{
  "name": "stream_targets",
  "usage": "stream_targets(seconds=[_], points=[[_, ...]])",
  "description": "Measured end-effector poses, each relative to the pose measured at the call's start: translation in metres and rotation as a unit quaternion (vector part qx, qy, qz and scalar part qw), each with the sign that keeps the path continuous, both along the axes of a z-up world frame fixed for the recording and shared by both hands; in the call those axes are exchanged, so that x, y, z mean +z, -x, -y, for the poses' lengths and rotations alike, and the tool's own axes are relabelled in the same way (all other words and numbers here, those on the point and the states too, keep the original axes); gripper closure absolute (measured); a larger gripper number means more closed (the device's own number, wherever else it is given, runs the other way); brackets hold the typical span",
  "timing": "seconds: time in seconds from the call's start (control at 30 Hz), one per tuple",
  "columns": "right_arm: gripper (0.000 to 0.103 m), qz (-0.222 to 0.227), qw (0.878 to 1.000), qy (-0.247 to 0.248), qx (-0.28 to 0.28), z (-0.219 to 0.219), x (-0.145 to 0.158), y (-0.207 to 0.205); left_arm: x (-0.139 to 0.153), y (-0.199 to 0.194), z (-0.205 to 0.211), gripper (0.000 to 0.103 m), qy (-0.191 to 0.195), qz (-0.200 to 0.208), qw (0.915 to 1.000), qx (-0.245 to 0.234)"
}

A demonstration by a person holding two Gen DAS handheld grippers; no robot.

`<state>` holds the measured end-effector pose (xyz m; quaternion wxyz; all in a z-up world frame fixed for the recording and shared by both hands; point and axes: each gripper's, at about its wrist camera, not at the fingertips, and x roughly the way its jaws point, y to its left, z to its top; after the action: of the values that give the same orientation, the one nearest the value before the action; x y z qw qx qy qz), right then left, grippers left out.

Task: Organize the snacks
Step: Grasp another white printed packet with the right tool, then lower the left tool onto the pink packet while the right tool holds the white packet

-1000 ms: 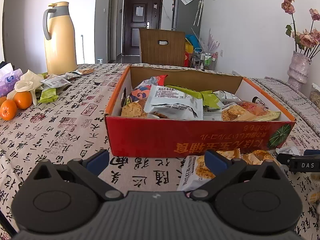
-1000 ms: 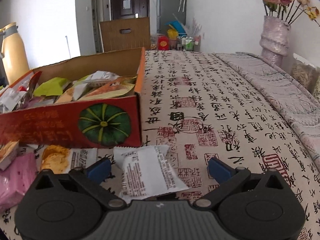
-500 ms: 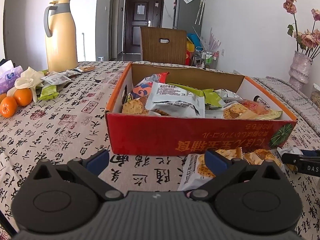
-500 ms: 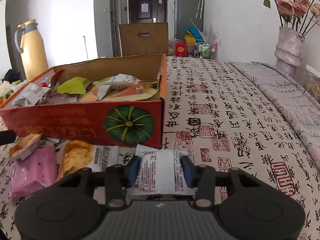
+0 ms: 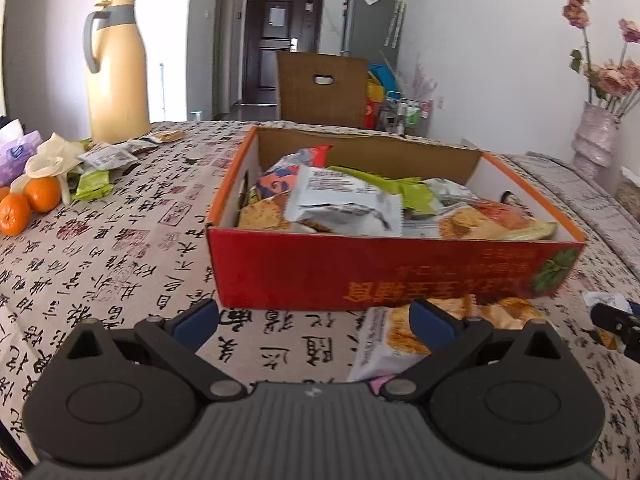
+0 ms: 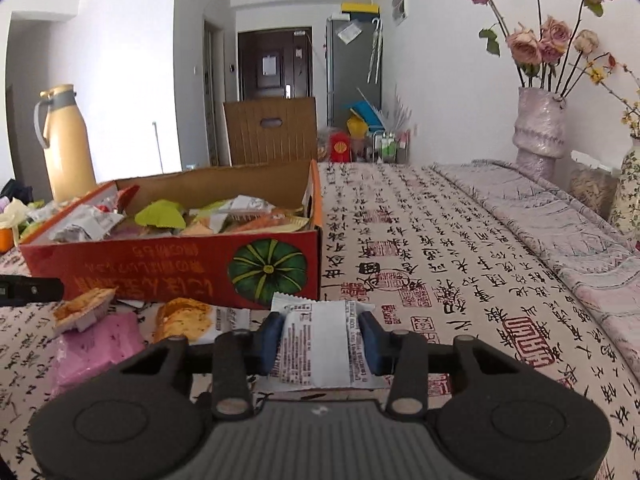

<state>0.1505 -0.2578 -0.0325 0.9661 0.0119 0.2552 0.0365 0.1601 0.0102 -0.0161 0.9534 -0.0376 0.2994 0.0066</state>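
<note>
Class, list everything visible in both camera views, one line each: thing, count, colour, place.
Box: one, red, table centre, full of snacks.
White packet: one, clamped in right gripper.
Pink packet: one, before box.
Biscuit packets: several, orange-brown, before box.
Flask: one, yellow, far left.
Oranges: about three, left edge.
Vase: one, pale pink, holding roses, right.
Chair: one, brown, behind table.
Tablecloth: one, cream, black lettering.
Left gripper: open, empty.
Right gripper: shut on packet.

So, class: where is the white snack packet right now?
In the right wrist view, the white snack packet sits clamped in the right gripper, just in front of the red box, near its pumpkin corner.
</note>
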Motion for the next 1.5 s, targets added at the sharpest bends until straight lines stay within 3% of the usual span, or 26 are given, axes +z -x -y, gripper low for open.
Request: stream_targets(seconds=[0.4,0.53,0.73,1.07,1.1,1.17,1.27,1.5], points=[[0.062,0.018,0.999,-0.026,0.007,0.001,-0.001,0.027,0.002,0.022,0.035,0.0,-0.013,-0.029,0.9964,-0.078],[0.062,0.018,0.999,-0.036,0.004,0.006,-0.004,0.032,-0.006,0.018,0.052,0.0,-0.027,-0.056,0.9929,-0.101],[0.062,0.02,0.999,-0.051,0.003,0.012,-0.006,0.037,-0.017,0.008,0.072,0.0,-0.033,-0.086,0.9898,-0.109],[0.062,0.021,0.997,-0.067,0.008,0.019,-0.009,0.042,-0.024,-0.011,0.072,0.0,-0.02,-0.107,0.9912,-0.075],[0.062,0.021,0.997,-0.068,0.009,0.019,-0.009,0.042,-0.024,-0.011,0.073,0.001,-0.022,-0.106,0.9912,-0.076],[0.062,0.021,0.997,-0.069,0.009,0.019,-0.01,0.043,-0.023,-0.009,0.073,0.013,-0.028,-0.102,0.9915,-0.076],[0.062,0.02,0.997,-0.07,0.009,0.019,-0.01,0.044,-0.022,-0.003,0.073,0.018,-0.027,-0.097,0.9913,-0.085],[0.062,0.019,0.997,-0.069,0.01,0.016,-0.012,0.049,-0.02,0.018,0.072,0.021,-0.025,-0.092,0.9906,-0.099]])
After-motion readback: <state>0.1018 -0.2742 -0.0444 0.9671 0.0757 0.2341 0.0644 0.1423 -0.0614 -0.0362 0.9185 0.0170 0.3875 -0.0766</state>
